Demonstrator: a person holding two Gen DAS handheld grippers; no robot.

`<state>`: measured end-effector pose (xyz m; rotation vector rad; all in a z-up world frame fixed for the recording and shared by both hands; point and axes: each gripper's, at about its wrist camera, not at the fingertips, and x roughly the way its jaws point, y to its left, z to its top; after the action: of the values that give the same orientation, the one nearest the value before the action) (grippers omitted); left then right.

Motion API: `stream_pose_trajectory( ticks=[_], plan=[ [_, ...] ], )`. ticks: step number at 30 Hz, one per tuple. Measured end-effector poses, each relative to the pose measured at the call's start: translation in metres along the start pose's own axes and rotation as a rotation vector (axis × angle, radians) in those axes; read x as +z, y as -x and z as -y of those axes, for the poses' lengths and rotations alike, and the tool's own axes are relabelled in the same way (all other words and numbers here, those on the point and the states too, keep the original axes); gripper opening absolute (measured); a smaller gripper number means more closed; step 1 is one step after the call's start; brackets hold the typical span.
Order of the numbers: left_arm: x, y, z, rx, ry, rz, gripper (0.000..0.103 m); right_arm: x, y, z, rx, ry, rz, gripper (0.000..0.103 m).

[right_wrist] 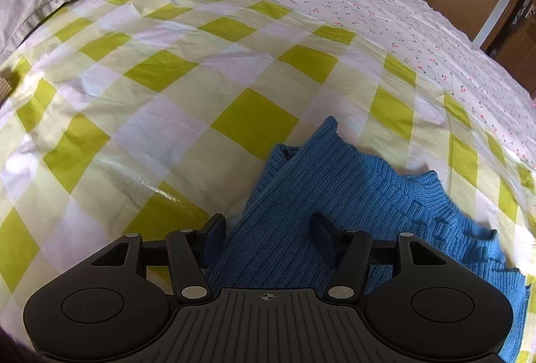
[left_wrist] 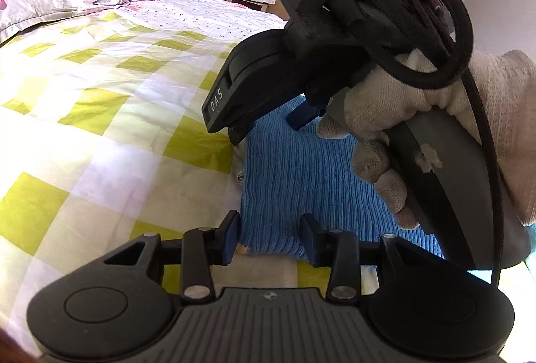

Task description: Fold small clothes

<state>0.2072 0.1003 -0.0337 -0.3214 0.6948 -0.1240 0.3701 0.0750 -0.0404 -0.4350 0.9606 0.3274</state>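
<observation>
Blue knit sweater lies rumpled on checked bedsheet. My left gripper spread wide at near hem, nothing pinched. Right gripper spread over sleeve fold, probably not gripping. Mid-fold; next: pinch edges, lift together.

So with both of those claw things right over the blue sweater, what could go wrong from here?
1. The left gripper and right gripper are both open over the blue knit sweater, so nothing seems pinched yet; closing could catch just one layer.
2. The sweater is already bunched, so a fold might come out crooked.
3. The grippers work close together and could bump.
</observation>
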Motion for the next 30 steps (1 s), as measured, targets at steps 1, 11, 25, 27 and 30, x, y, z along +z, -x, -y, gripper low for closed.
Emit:
stream_pose_trajectory(
  ticks=[1, 11, 25, 27, 30],
  plan=[
    [-0.001, 0.001, 0.0, 0.002, -0.001, 0.001, 0.045, -0.001, 0.0, 0.002, 0.001, 0.0, -0.002, 0.053],
    [-0.006, 0.003, 0.01, 0.015, -0.023, 0.022, 0.066, -0.003, 0.015, 0.03, 0.067, -0.058, 0.015, 0.013],
    [-0.015, 0.0, 0.018, 0.05, 0.056, 0.094, 0.082, -0.02, 0.058, 0.087, 0.252, -0.229, 0.116, 0.011],
    [-0.01, 0.001, 0.021, 0.07, 0.052, 0.14, 0.082, -0.022, 0.064, 0.092, 0.273, -0.245, 0.131, 0.011],
    [-0.003, -0.007, 0.023, 0.064, 0.08, 0.172, 0.081, -0.03, 0.077, 0.11, 0.294, -0.276, 0.151, 0.011]
  ],
)
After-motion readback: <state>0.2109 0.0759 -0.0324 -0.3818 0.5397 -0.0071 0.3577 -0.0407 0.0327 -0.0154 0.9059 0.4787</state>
